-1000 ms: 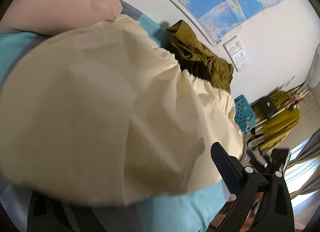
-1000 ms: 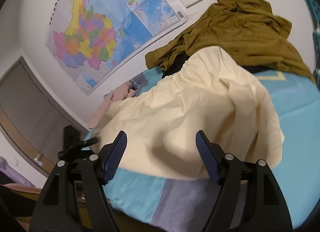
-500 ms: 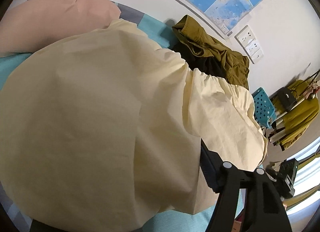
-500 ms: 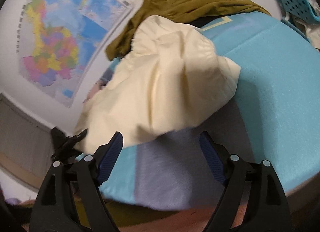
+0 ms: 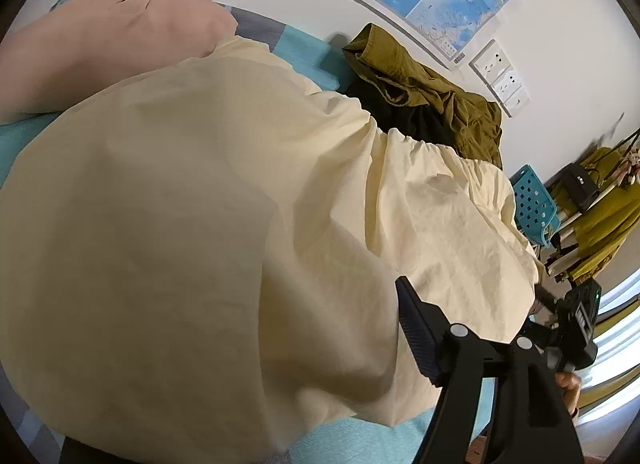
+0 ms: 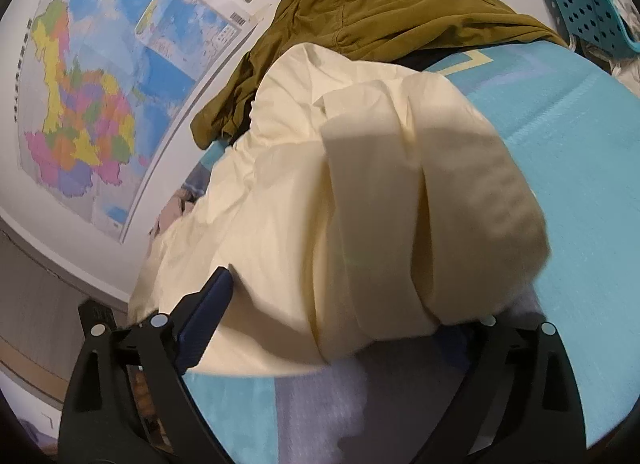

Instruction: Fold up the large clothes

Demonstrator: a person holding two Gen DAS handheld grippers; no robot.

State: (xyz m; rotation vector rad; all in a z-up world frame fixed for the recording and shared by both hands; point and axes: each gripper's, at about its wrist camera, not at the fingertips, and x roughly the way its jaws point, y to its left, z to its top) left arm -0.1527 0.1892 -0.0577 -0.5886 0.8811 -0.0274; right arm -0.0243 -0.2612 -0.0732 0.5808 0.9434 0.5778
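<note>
A large cream garment (image 5: 200, 204) lies spread over the turquoise bed cover (image 5: 360, 440) and fills the left wrist view. It drapes over my left gripper (image 5: 240, 344), hiding one finger; the other finger (image 5: 416, 336) shows at the cloth's edge. Those jaws stand wide and are opening, with cloth between them. In the right wrist view a folded-over flap of the cream garment (image 6: 360, 184) lies across my right gripper (image 6: 332, 324). Its jaws are opening wide, one finger (image 6: 208, 304) bare, the other under the flap.
An olive garment (image 6: 380, 4) is heaped on a black one (image 5: 416, 120) by the wall with a map and sockets. A pink cloth (image 5: 100, 44) lies at the far left. A blue perforated basket (image 5: 534, 204) and a cluttered rack stand past the bed's end.
The right gripper has sunk and rolled toward the bed; the cream flap now covers one of its fingers and its jaws stand wider. In the left view the cloth spread further over the hidden finger.
</note>
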